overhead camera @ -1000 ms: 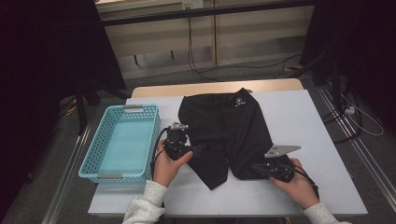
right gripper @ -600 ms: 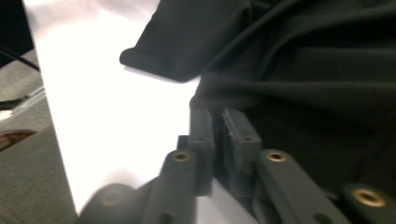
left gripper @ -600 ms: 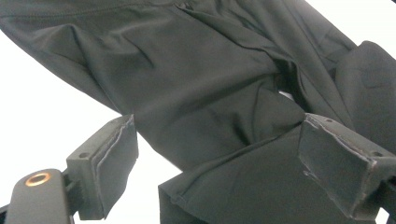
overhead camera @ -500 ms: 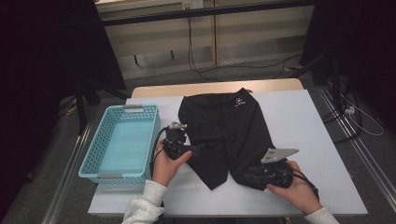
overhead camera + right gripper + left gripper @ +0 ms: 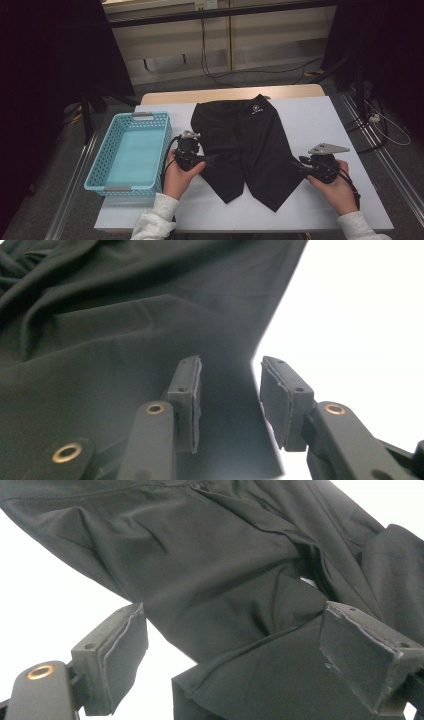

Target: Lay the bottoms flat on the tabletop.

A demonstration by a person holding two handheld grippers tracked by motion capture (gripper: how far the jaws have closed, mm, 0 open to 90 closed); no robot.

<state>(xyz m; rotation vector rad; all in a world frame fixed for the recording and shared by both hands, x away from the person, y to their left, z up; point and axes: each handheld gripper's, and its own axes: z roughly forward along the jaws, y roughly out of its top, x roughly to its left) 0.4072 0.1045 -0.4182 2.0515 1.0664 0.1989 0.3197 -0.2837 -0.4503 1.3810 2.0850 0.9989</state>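
Nearest to the person, two sleeved forearms come up over the front edge of the white tabletop, each hand wrapped around a gripper. Taking the black shorts as the landmark: they lie spread flat at the middle of the tabletop, waistband at the far side with a small white logo on it, and the two legs pointing back toward the person. The right gripper sits at the outer hem of the shorts' right leg, tips aimed inward at the cloth; its fingers have just been opening and now stand a little apart, with the edge of the hem lying beneath the gap between them and neither pad pressing on it. A grey three-cornered plate rides on top of this gripper. The left gripper is held at the opposite side of the shorts, against the outer edge of the left leg; its fingers are spread wide, the folded black fabric passing between and under them without being pinched. Left of the shorts, beyond the left hand, a light blue basket with a latticed wall stands on the tabletop. Past the shorts' waistband, a strip of bare wood runs along the far edge.
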